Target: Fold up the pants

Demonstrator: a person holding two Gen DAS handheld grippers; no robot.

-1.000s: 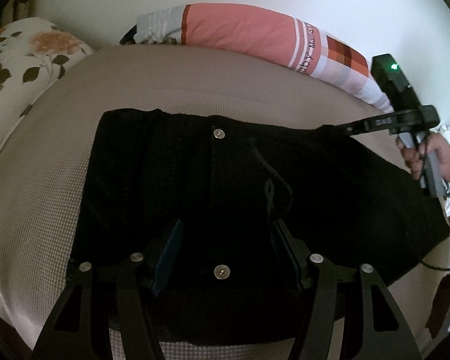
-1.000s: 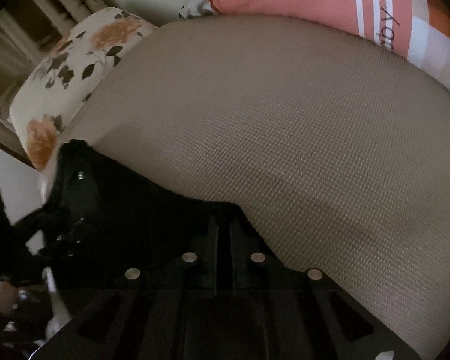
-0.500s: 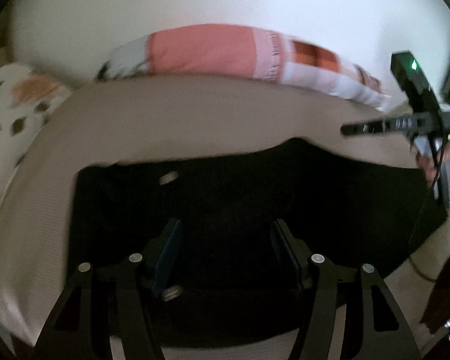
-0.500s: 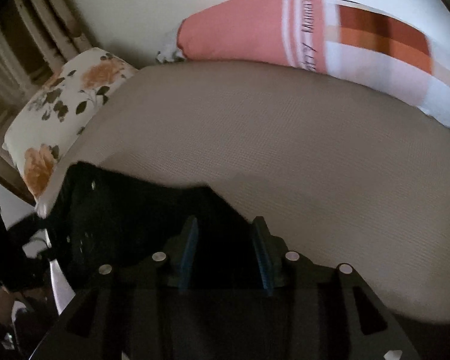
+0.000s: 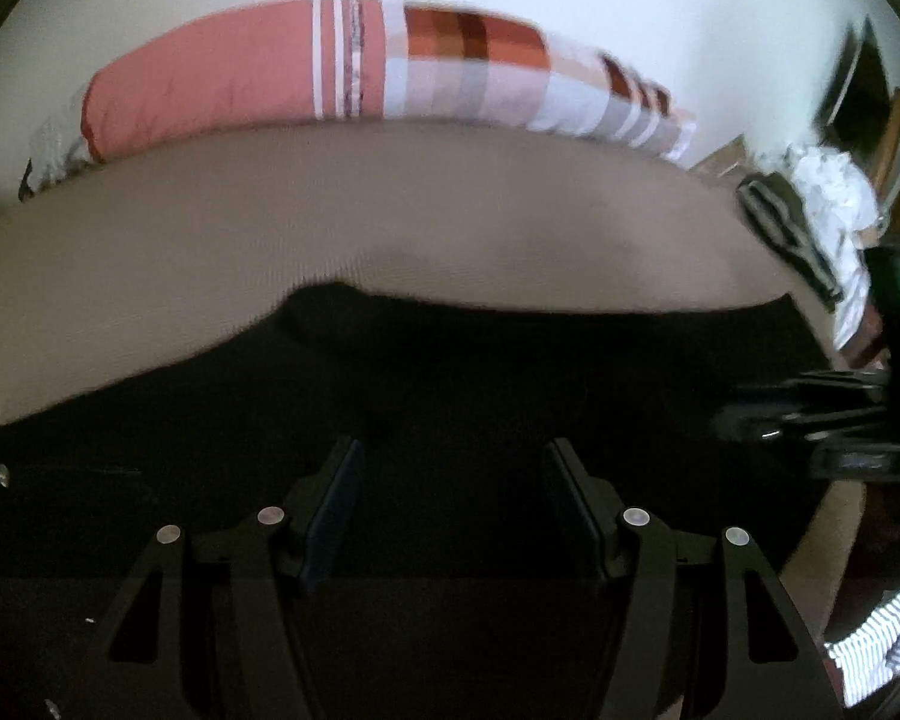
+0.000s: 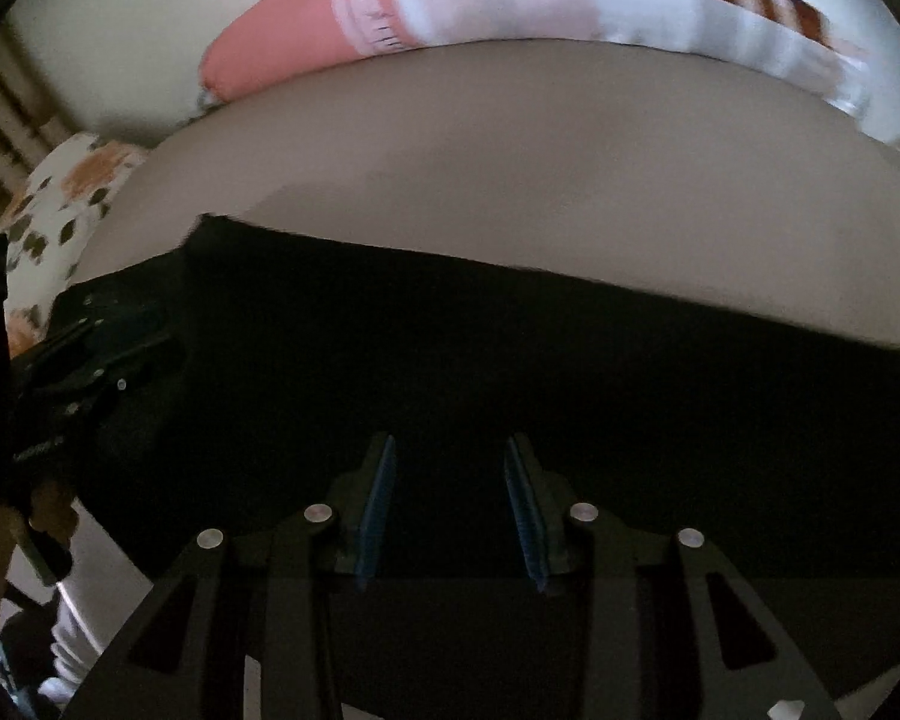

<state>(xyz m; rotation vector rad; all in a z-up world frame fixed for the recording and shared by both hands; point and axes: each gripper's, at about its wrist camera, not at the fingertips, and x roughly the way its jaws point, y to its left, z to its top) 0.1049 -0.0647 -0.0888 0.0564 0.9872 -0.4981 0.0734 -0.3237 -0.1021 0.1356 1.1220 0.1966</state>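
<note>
Beige, finely woven bedding (image 5: 390,228) fills the middle of both views. Nearest each lens, the left gripper (image 5: 450,504) and the right gripper (image 6: 449,504) both have their jaws spread apart with nothing between them, poised over the black pants (image 5: 450,384). The pants lie flat as a dark band across the lower half of each view, their far edge roughly straight. By my judgement at least one fold is done, and any further fold or smoothing is left. Past them, at 12 o'clock, a coral and checked pillow (image 5: 354,66) rests against the wall. Only the right view shows a floral pillow (image 6: 60,204) at 9 o'clock; only the left shows striped clothing (image 5: 792,228) at 2 o'clock.
</note>
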